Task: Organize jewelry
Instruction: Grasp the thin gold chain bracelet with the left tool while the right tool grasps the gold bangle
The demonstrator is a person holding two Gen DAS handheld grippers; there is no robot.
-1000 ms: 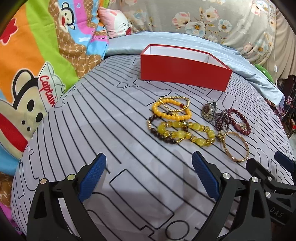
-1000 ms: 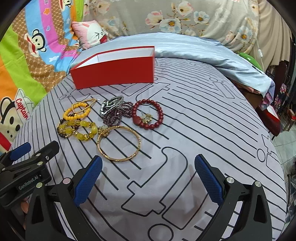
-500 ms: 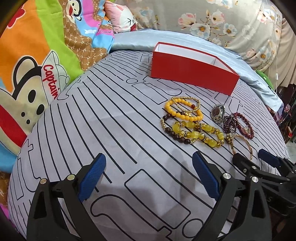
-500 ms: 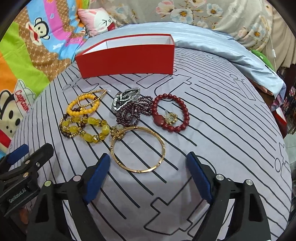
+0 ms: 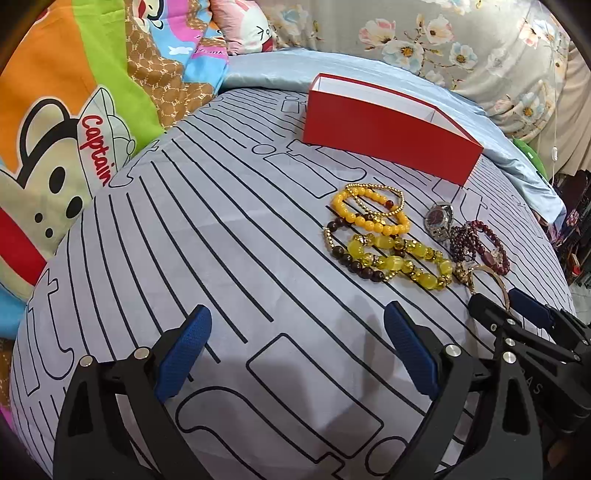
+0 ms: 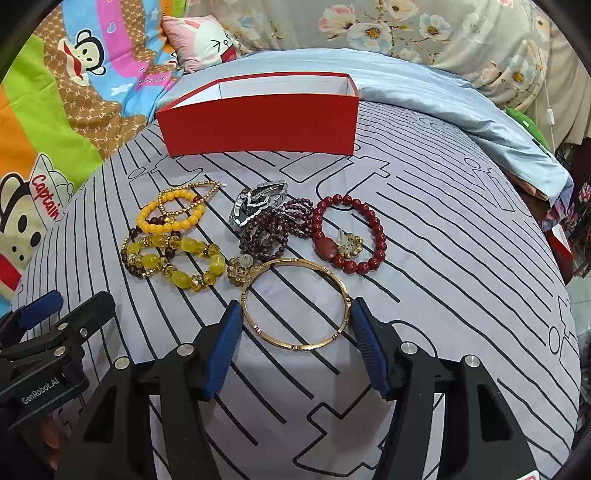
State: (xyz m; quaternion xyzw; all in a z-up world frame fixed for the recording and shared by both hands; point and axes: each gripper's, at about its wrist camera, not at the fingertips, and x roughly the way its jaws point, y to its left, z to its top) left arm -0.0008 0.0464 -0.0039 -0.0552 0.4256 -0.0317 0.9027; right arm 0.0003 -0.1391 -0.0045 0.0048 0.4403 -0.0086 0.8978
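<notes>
A gold bangle (image 6: 295, 303) lies on the striped grey sheet between the fingers of my right gripper (image 6: 295, 332); the jaws are partly closed around it, each pad at or near its rim. Behind it lie a red bead bracelet (image 6: 349, 233), dark purple beads (image 6: 275, 229), a silver watch (image 6: 255, 203) and yellow bead bracelets (image 6: 173, 254). An open red box (image 6: 258, 123) stands further back. My left gripper (image 5: 297, 354) is open and empty over bare sheet, left of the yellow bracelets (image 5: 391, 254) and the box (image 5: 388, 136).
A cartoon monkey blanket (image 5: 55, 129) rises at the left. A light blue cover (image 6: 461, 103) and floral fabric (image 6: 424, 33) lie behind the box. The bed edge drops off at the right (image 6: 565, 258). The right gripper body shows at the lower right of the left wrist view (image 5: 528, 332).
My right gripper has moved forward over the gold bangle and narrowed its jaws around it. My left gripper has shifted slightly, staying open.
</notes>
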